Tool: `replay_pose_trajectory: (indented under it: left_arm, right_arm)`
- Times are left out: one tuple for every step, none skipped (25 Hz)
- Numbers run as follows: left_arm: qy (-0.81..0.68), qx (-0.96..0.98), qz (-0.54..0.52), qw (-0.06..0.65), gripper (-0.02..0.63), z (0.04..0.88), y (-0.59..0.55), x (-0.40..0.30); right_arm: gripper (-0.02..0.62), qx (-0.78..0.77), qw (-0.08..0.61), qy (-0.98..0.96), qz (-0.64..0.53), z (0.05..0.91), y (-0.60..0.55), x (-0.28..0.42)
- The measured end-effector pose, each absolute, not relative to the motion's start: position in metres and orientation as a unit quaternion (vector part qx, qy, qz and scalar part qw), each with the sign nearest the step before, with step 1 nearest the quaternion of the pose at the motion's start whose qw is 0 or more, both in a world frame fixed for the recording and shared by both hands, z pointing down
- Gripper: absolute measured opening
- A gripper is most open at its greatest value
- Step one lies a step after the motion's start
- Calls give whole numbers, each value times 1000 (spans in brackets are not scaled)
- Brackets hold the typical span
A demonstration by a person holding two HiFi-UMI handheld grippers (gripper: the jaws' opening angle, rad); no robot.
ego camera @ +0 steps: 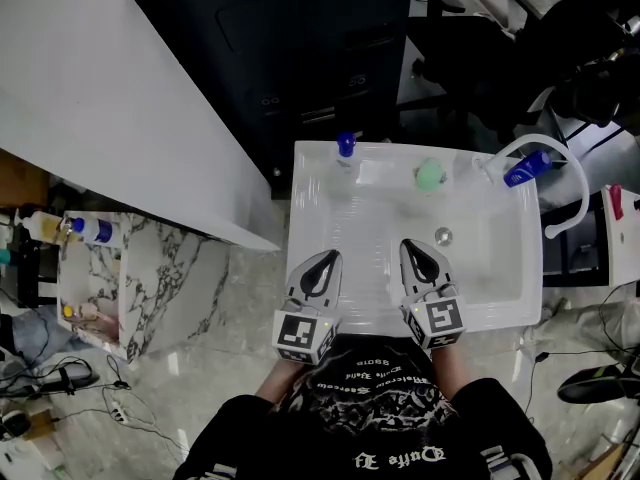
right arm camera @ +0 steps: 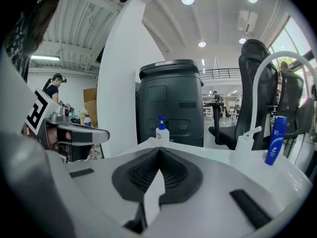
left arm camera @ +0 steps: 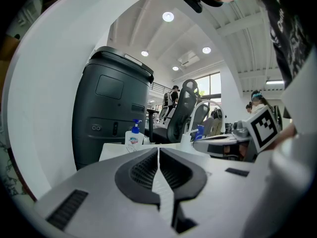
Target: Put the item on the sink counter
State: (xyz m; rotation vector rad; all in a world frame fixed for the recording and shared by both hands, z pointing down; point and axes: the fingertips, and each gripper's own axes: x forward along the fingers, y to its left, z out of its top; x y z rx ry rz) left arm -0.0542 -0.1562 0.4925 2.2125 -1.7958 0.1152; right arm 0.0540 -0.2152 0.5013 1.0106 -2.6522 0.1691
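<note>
A white sink [ego camera: 320, 173] lies in front of me, its drain [ego camera: 443, 236] in the basin. On its back rim stand a soap pump bottle [ego camera: 345, 146], a round green item [ego camera: 431, 175] and a blue bottle [ego camera: 527, 168] by the white faucet [ego camera: 565, 183]. My left gripper [ego camera: 324, 260] and right gripper [ego camera: 413, 250] hover side by side over the sink's near edge, both shut with nothing held. The left gripper view shows its jaws [left arm camera: 158, 150] meeting, the pump bottle [left arm camera: 133, 138] beyond. The right gripper view shows the jaws [right arm camera: 159, 150] closed, with the pump bottle [right arm camera: 162, 130] and blue bottle [right arm camera: 275, 140] ahead.
A tall dark bin [ego camera: 300, 58] stands behind the sink and a white wall panel [ego camera: 110, 98] runs to the left. A marble side table [ego camera: 160, 278] with small bottles sits at the left. Office chairs [ego camera: 480, 58] crowd the back right. Cables lie on the floor [ego camera: 60, 388].
</note>
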Motion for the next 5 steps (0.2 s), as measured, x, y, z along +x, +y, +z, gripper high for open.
replay_pose_trajectory:
  left_arm:
    - [-623,768,40,145,12,493,-157,-55]
    - [-623,768,40,146,12,493,-157,-55]
    - [-623,768,40,146,12,494,-157,-55]
    - [-622,768,40,146,12,494,-158,-56]
    - [-622,768,40,146,12,494,-158,-57]
  right_arm:
    - [-2,352,149,-922,59,502,-216,54]
    - [-2,352,150,-922,59,502,-216,53]
    - [-2,353,150,-922,58,502,-216,53]
    - [-2,354,150,-921,58,502,-217,53]
    - [-2,355,151,-921,57,503,-218,53]
